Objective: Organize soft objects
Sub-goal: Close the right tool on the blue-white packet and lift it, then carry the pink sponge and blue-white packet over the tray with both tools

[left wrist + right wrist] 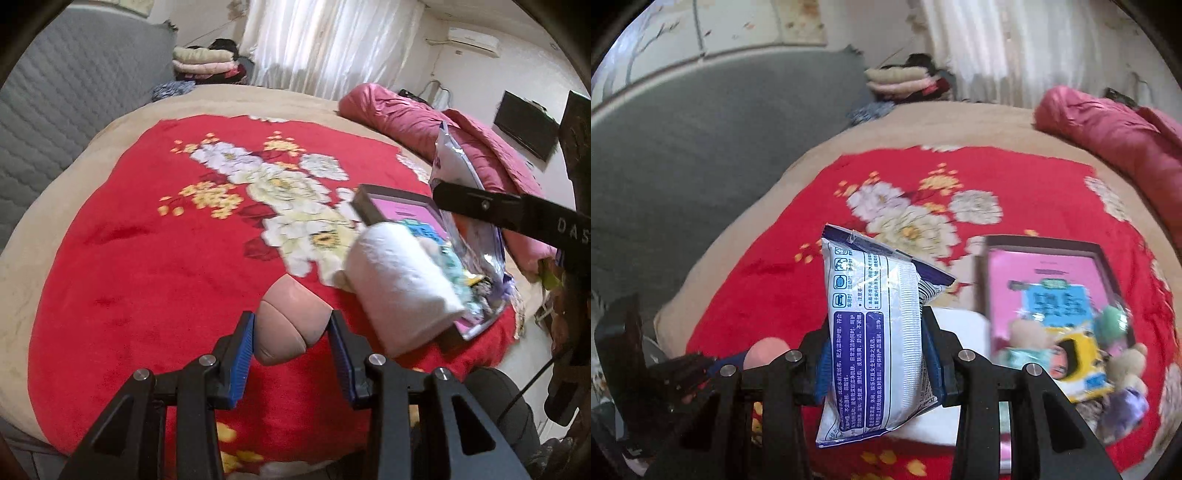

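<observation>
Now the left hand-held gripper (291, 334) is clamped on a beige pad (290, 326), held just above the red floral blanket (147, 258) on the bed. The right hand-held gripper (875, 354) grips a white-and-blue wipes pack (871, 332) upright between its blue pads (933, 365). A white roll (400, 280) leans against a dark tray (1104, 254) holding a pink sheet and small plush toys (1123, 369). A pink quilt (424, 122) lies at the bed's far right edge.

One pink foam piece (291, 325) between left jaws; one wipes packet (875, 332) between right jaws. One white towel roll (402, 280), one box (399, 210), one red blanket (147, 258) beyond.
</observation>
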Available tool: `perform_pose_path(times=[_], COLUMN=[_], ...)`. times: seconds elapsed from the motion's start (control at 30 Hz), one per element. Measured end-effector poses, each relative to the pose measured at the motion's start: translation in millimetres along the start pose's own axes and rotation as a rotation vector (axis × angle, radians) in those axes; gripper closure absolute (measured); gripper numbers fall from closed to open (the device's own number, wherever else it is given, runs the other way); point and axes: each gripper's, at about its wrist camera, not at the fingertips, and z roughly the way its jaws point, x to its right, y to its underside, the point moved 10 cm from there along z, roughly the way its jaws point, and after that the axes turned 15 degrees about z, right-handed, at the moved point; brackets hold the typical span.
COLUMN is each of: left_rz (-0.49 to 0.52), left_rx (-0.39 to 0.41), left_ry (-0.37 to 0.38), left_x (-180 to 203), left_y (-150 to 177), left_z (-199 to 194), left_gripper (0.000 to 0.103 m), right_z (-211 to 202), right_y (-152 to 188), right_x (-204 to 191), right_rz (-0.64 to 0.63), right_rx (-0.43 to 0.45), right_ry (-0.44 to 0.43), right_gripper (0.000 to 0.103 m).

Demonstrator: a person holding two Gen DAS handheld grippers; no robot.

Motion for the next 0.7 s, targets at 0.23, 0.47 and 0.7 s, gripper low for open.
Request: perform_pose_path(times=[0.23, 0.47, 0.7], left_rz=[0.065, 0.127, 0.204], left_rx=[0.009, 0.036, 0.039], left_ry=[0.011, 0.054, 0.095], left_x=[52, 105, 159], left_y=[-11, -30, -47], left_z=[-10, -19, -20], left_gripper=[0.063, 0.063, 0.063], right_z=[-50, -92, -117], right_y=[-12, -14, -8], right_x=[63, 130, 166], right_rz=[0.089, 0.193, 0.259], right_rx=[0.119, 0.211, 0.252], right_ry=[0.072, 0.146, 0.168], right_gripper=[0.061, 0.061, 0.061])
